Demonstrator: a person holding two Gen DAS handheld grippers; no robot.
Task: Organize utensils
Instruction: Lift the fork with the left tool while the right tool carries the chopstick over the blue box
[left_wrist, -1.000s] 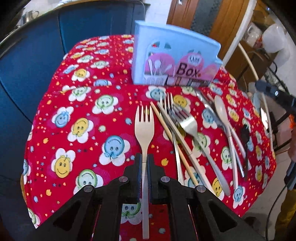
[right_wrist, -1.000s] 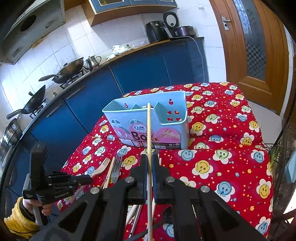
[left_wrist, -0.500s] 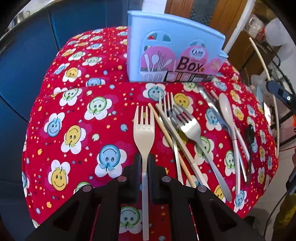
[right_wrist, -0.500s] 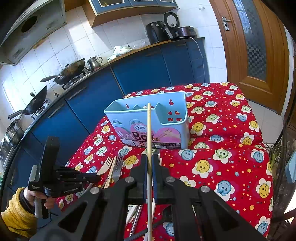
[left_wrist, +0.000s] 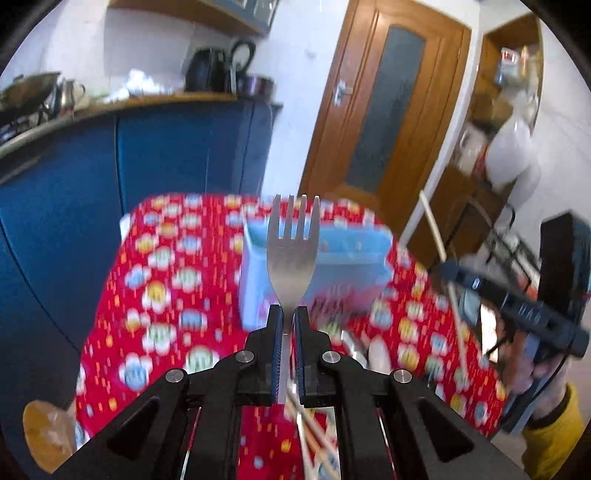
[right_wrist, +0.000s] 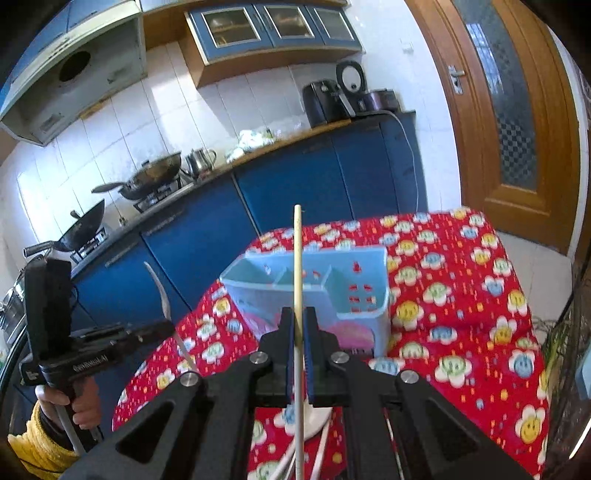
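Note:
My left gripper (left_wrist: 285, 314) is shut on a pale fork (left_wrist: 292, 254), held tines-up in the air in front of the light blue utensil box (left_wrist: 347, 273). My right gripper (right_wrist: 300, 317) is shut on a single wooden chopstick (right_wrist: 297, 258), upright, with the same box (right_wrist: 354, 291) just beyond it. In the right wrist view the left gripper (right_wrist: 159, 328) shows at the left with the fork (right_wrist: 160, 291) curving up from it. In the left wrist view the right gripper (left_wrist: 447, 271) shows at the right with the chopstick (left_wrist: 436, 236). More utensils (left_wrist: 376, 358) lie on the cloth, mostly hidden by the fingers.
The table has a red smiley-flower cloth (right_wrist: 461, 295). Blue kitchen cabinets (right_wrist: 295, 206) with woks and a kettle stand behind it. A wooden door (right_wrist: 509, 110) is at the right. A white spoon (right_wrist: 314, 417) lies under my right gripper.
My left gripper has lifted the fork off the cloth and tilted it upward, so the view now faces the room. The right gripper with its chopstick has risen and tilted up slightly.

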